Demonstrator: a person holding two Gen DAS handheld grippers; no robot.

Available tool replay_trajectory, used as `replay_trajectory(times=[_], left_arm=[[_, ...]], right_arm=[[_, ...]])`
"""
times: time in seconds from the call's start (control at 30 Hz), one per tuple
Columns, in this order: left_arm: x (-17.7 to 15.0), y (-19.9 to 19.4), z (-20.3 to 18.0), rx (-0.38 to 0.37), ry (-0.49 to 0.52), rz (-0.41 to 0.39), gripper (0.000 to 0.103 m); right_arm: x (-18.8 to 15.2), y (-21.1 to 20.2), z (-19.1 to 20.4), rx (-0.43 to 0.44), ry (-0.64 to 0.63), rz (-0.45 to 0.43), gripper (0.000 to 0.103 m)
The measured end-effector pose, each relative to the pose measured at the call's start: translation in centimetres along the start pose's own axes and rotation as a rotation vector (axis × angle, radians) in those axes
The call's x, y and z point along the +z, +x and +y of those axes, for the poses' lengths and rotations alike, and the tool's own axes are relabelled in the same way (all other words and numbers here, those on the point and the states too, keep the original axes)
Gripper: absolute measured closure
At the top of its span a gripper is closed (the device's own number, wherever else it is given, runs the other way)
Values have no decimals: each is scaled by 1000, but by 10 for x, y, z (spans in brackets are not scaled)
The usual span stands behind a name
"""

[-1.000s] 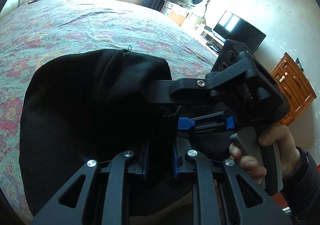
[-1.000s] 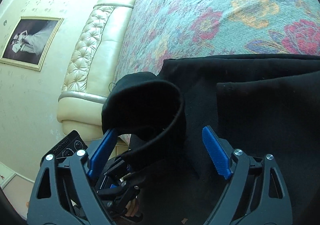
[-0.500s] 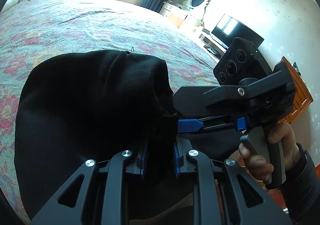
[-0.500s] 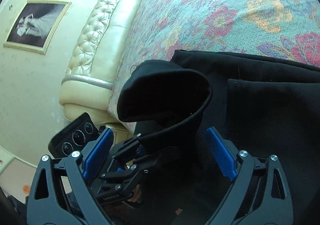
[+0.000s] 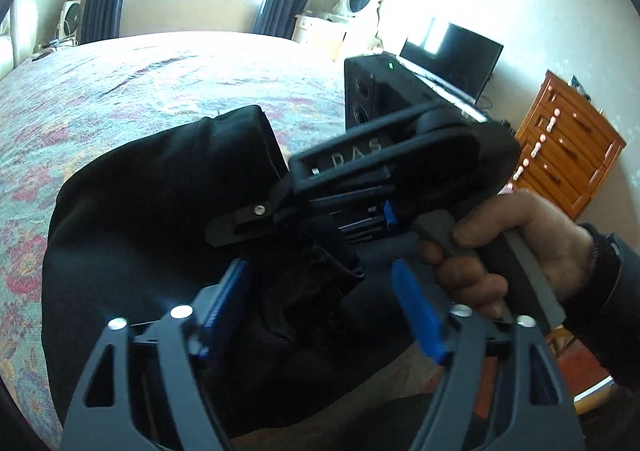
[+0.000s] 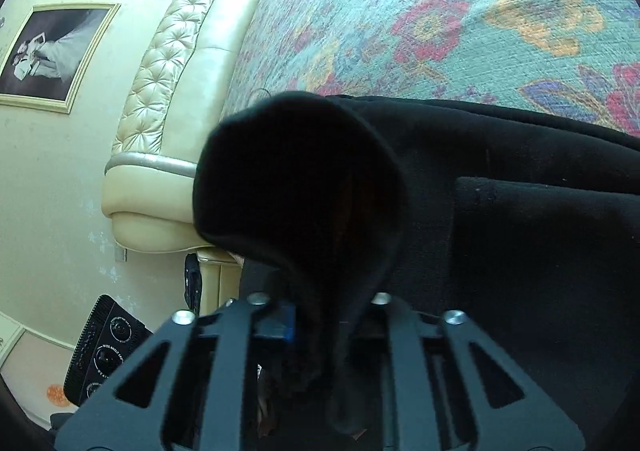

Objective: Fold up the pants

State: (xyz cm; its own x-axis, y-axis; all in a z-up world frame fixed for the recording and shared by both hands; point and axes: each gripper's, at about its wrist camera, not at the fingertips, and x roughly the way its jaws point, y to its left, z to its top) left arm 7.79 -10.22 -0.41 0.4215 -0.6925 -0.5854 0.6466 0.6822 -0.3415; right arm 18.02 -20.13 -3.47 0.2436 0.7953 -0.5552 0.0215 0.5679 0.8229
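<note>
Your floral bed (image 6: 460, 11) meets a cream headboard (image 6: 168, 99). The pants (image 6: 520, 251) run along its near edge. Your right gripper (image 6: 332, 327) clamps them; left gripper (image 5: 320, 315) jaws are opening around loose cloth.

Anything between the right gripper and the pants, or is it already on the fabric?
Nothing in the way. The right gripper is shut on a raised fold of the black pants. The left gripper is opening, fabric loose between its fingers, the bedspread bare beyond.
</note>
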Motion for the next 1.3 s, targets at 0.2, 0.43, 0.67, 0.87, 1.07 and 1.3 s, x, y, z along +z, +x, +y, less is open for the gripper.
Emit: replay_trajectory(times=[0.2, 0.43, 0.67, 0.87, 1.07, 1.3], left_arm=[[8, -46, 30, -8, -163, -83, 18], [13, -76, 89, 8, -399, -157, 18], [-4, -46, 90, -50, -449, -59, 18], [-4, -14, 67, -71, -415, 0, 18], [-4, 3, 60, -68, -421, 31, 18], [-16, 11, 69, -61, -484, 73, 18]], right_arm=[[-6, -41, 10, 15, -33, -97, 92], [-16, -123, 19, -37, -103, -205, 92], [-29, -191, -24, -148, -40, -255, 92], [-38, -213, -73, -192, 55, -251, 92], [-43, -213, -112, -180, 112, -254, 92], [-55, -222, -145, -48, 176, -292, 70]])
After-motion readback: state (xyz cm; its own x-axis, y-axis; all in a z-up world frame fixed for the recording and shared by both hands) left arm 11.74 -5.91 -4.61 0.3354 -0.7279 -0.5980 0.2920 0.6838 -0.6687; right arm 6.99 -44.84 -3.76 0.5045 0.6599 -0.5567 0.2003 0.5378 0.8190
